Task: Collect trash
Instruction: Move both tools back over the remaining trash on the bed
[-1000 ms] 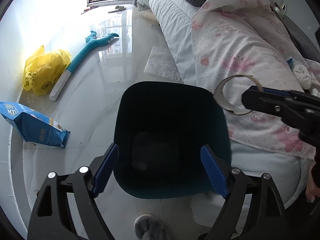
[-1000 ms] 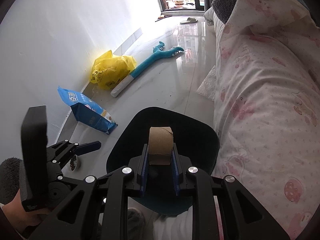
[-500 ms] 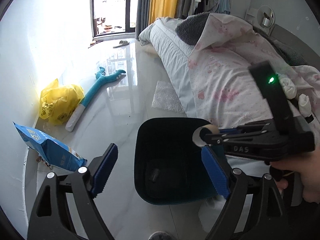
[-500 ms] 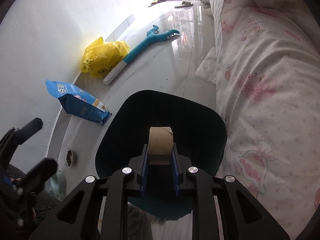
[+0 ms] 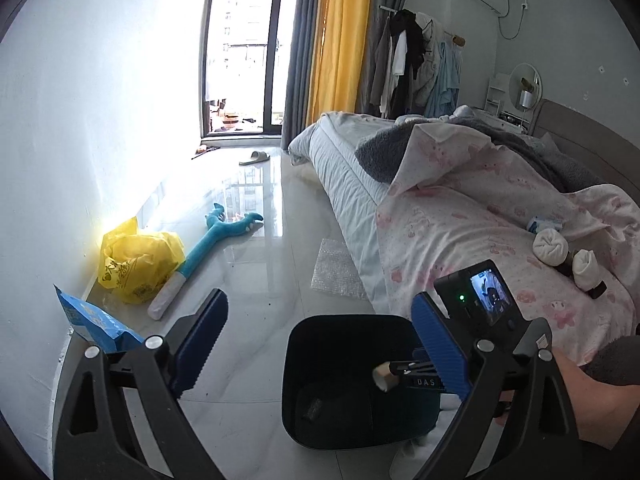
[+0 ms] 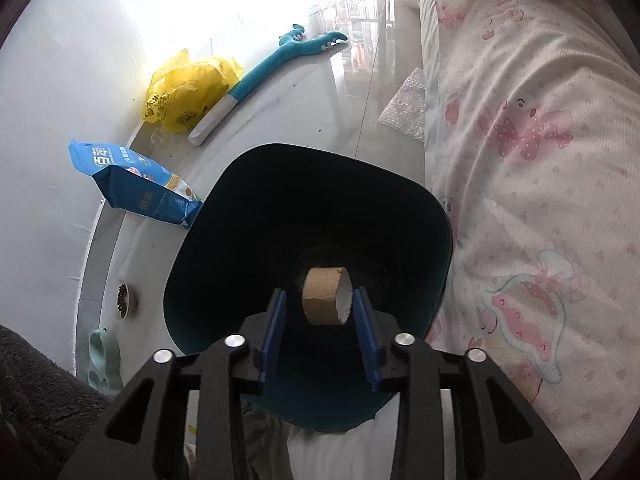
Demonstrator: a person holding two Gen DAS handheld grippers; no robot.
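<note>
My two wrist cameras, both above the dark bin (image 5: 344, 376) beside the bed (image 5: 460, 232).

My left camera looks slightly downward across the floor toward the far window (image 5: 244, 52); my right camera looks steeply down, close over the bin. Both share bin, bed edge, yellow bag (image 6: 188, 92).

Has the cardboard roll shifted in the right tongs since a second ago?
Yes. The roll has tipped sideways between the just-opened pads, over the bin.

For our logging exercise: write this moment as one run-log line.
step: drop tube | right gripper: jaws just opened, cardboard tube loose between them, over bin | left gripper: open, empty
</note>
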